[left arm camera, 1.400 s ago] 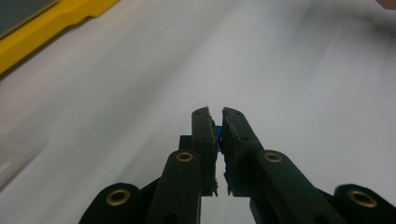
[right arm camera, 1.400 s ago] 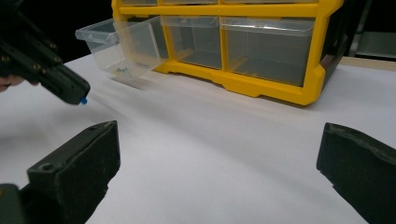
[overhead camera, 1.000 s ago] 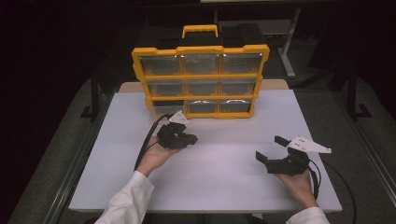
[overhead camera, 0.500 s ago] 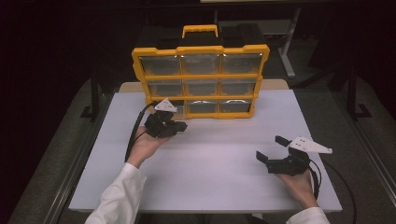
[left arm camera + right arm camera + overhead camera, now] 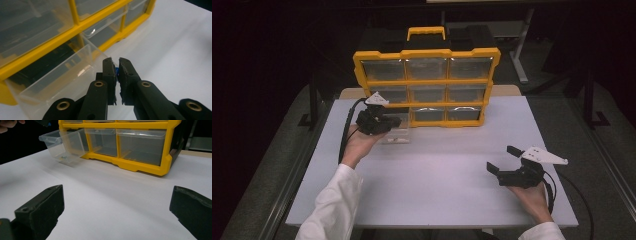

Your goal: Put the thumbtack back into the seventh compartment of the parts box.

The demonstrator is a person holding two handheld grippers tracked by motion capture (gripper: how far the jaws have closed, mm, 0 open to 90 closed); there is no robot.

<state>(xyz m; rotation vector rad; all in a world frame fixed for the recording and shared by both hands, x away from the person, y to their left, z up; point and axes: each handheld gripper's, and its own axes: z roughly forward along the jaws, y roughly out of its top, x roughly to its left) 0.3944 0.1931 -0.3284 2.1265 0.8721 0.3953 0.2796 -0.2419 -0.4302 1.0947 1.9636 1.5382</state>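
Glossy clear plastic drawer point(image 5: 60, 75); yellow plastic organizer point(image 5: 427, 80) (smooth); matt table point(image 5: 437, 180).

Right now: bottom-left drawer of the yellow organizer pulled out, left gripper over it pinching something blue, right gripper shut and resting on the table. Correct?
One error: the right gripper is open, its jaws standing wide apart in the right gripper view. The rest holds: the bottom-left drawer of the yellow organizer is pulled out, and the left gripper pinches something blue.

White sleeves point(image 5: 332, 210) cover both forearms. Each black tool point(image 5: 377, 121) has brass-ringed jaw screws point(image 5: 99, 83), a grey triangular plate point(image 5: 544, 155) and a black cable point(image 5: 346, 132).
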